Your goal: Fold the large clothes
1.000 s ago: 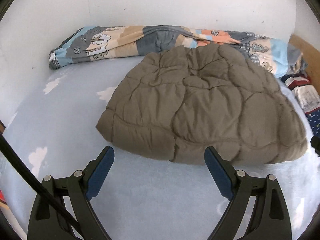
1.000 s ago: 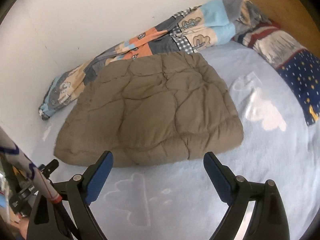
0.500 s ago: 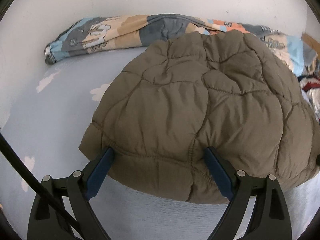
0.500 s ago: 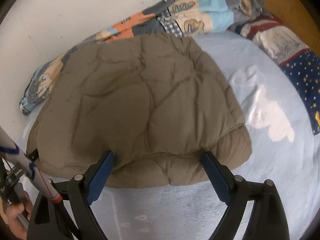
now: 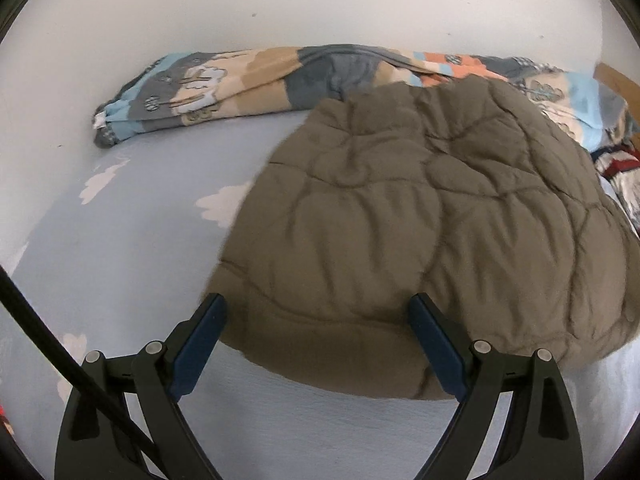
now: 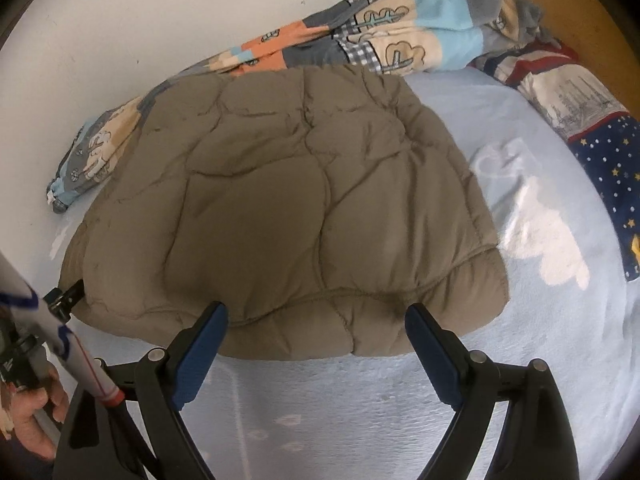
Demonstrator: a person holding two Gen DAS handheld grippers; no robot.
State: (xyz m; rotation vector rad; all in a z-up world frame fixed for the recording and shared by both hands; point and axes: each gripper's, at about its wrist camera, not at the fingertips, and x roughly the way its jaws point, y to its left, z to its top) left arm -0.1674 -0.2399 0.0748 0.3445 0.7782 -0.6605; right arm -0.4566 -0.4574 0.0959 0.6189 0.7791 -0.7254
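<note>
A folded olive-brown quilted jacket (image 5: 420, 216) lies on a light blue bed sheet (image 5: 132, 240); it also shows in the right wrist view (image 6: 280, 200). My left gripper (image 5: 316, 312) is open, its blue-padded fingertips over the jacket's near left edge. My right gripper (image 6: 316, 316) is open, its fingertips over the jacket's near right edge. Neither holds anything.
A rolled patterned blanket (image 5: 248, 80) lies along the white wall behind the jacket, also in the right wrist view (image 6: 400, 36). A star-print pillow (image 6: 600, 132) and wooden headboard (image 6: 560, 12) are at the right. The left gripper's tip (image 6: 64, 294) shows at far left.
Both grippers moved forward from the bare sheet to the jacket's near edge, then drew back slightly. Both stayed open. The jacket has not moved.
</note>
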